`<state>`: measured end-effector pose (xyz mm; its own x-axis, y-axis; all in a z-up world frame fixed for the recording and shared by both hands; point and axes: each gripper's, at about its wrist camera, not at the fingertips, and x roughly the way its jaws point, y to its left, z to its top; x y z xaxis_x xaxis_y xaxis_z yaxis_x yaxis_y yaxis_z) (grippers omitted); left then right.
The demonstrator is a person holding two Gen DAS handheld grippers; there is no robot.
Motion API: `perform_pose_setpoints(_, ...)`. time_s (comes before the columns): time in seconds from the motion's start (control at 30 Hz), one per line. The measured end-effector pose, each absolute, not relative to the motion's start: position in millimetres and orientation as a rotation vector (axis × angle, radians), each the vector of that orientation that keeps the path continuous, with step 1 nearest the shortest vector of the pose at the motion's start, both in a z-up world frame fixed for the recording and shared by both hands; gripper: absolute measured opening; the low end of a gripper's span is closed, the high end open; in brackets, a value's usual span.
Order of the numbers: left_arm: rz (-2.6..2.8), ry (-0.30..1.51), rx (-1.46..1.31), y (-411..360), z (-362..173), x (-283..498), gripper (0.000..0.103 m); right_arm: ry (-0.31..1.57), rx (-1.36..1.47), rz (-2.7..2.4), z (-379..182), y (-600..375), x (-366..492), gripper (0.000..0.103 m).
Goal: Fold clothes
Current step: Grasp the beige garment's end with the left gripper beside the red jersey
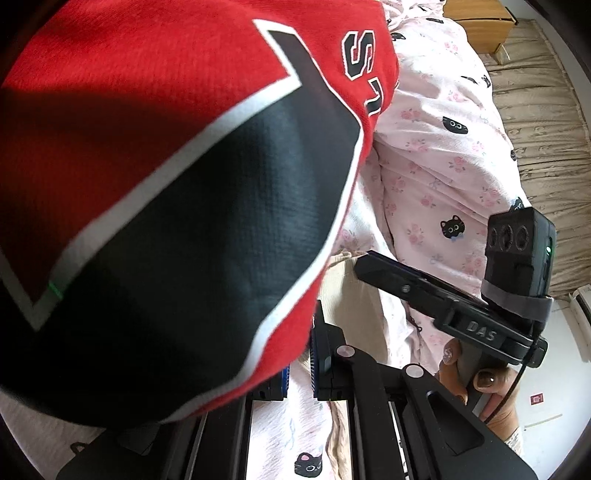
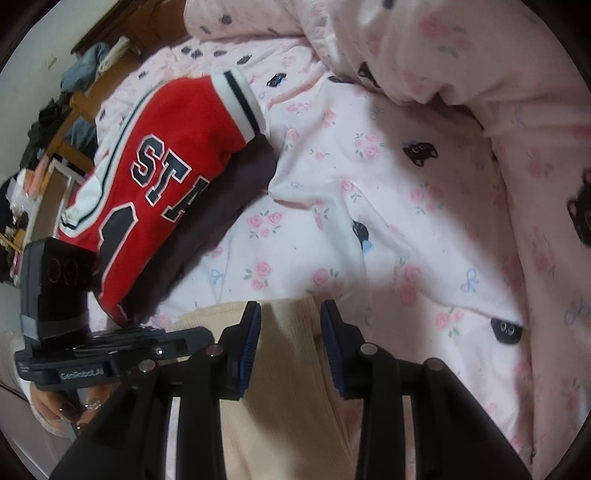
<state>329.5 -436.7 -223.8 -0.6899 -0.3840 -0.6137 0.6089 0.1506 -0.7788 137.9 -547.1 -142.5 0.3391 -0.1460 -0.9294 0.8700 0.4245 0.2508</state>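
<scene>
A red jersey (image 1: 147, 129) with black and white lettering fills most of the left wrist view and drapes over my left gripper (image 1: 299, 365). Its left finger is hidden under the cloth; the right finger (image 1: 325, 354) shows, with a small gap, so I cannot tell the grip. In the right wrist view the jersey (image 2: 170, 184) lies on a dark garment (image 2: 229, 192) on the bed. My right gripper (image 2: 290, 343) is open, its fingers astride a cream ribbed garment (image 2: 284, 387) without closing on it. The right gripper's body (image 1: 454, 314) shows in the left wrist view.
The bed has a pink floral sheet with black cat heads (image 2: 388, 206). A bunched duvet (image 2: 461, 66) rises at the back right. A wooden stand (image 1: 480, 22) stands beyond the bed. A cluttered wooden rack with clothes (image 2: 66, 122) stands at the left.
</scene>
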Motion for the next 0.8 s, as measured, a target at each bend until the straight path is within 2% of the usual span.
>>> perform_pose_setpoints(0.23,-1.637,1.664,0.242,-434,-228,326,0.007,1.065,0.922,-0.774,-163,-556,142,0.036)
perform_pose_setpoints(0.3,-1.637,1.664,0.245,-433,-229,325,0.007,1.065,0.927,-0.758,-166,-555,145,0.031)
perform_pose_setpoints(0.37,-1.639,1.664,0.244,-432,-229,324,0.007,1.065,0.927,-0.731,-165,-553,148,0.014)
perform_pose_setpoints(0.4,-1.640,1.662,0.243,-431,-228,324,0.007,1.063,0.928,-0.718,-165,-552,150,0.012)
perform_pose_setpoints(0.67,-1.714,1.601,0.200,-417,-213,315,0.007,0.984,0.882,-0.755,-129,-546,139,0.012)
perform_pose_setpoints(0.8,-1.825,1.488,0.172,-403,-191,304,0.007,0.944,0.865,-0.778,-112,-537,131,0.012)
